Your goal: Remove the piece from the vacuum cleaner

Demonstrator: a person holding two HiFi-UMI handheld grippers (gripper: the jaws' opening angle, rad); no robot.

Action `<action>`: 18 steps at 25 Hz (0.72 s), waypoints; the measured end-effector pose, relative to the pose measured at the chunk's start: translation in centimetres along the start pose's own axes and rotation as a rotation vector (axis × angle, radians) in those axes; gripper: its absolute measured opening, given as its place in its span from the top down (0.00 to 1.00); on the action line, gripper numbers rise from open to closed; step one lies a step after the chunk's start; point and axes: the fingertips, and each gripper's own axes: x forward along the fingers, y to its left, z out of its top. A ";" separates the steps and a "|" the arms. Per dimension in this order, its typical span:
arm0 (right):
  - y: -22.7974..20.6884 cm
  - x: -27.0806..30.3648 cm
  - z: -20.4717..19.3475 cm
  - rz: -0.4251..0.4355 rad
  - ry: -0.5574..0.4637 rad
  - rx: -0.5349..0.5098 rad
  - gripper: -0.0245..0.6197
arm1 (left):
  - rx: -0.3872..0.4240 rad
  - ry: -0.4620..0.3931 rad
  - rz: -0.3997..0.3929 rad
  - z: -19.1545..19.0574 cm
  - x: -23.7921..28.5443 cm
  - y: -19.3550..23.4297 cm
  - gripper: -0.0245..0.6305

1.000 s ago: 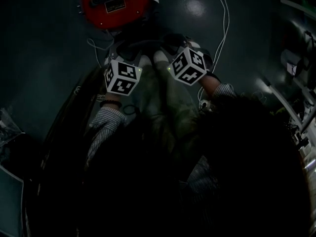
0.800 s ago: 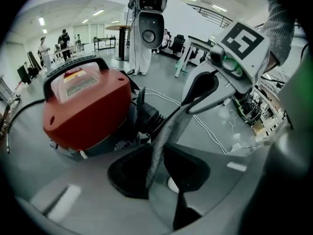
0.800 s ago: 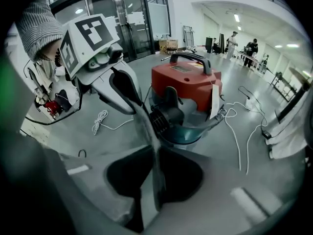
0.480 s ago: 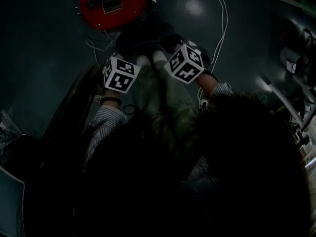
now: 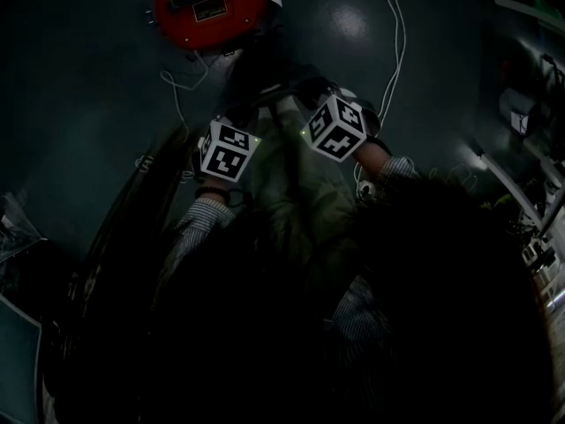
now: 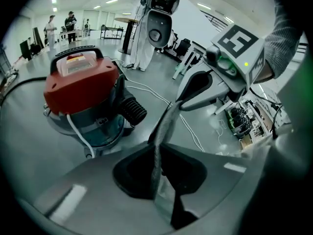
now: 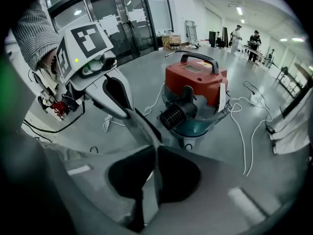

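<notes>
Wide open a second ago, our left gripper [image 6: 157, 153] is closing its jaws on the grey piece [image 6: 165, 126]. Our right gripper [image 7: 155, 153] clamps its other end. Both have drawn back toward 6 o'clock from the vacuum cleaner [image 5: 208, 7] at 12. We judge the piece detached.

Count one vacuum cleaner [image 6: 80, 89], with one carry handle [image 6: 78, 51] and one ribbed inlet [image 6: 132, 110]. One grey strip [image 6: 165, 126] is present. You hold two tongs: the left tongs [image 6: 157, 160], jaws closing with the grey strip between them, and the right tongs [image 7: 155, 173]. Marker cubes number two: the left cube [image 5: 228, 150] and the right cube [image 5: 335, 128]. Two people stand far off: first person [image 6: 51, 26], second person [image 6: 71, 19].
</notes>
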 end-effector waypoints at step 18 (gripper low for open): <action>5.6 -26.1 8.1 -0.061 -0.182 0.209 0.92 | -0.108 -0.215 0.000 10.1 -21.8 -11.8 0.90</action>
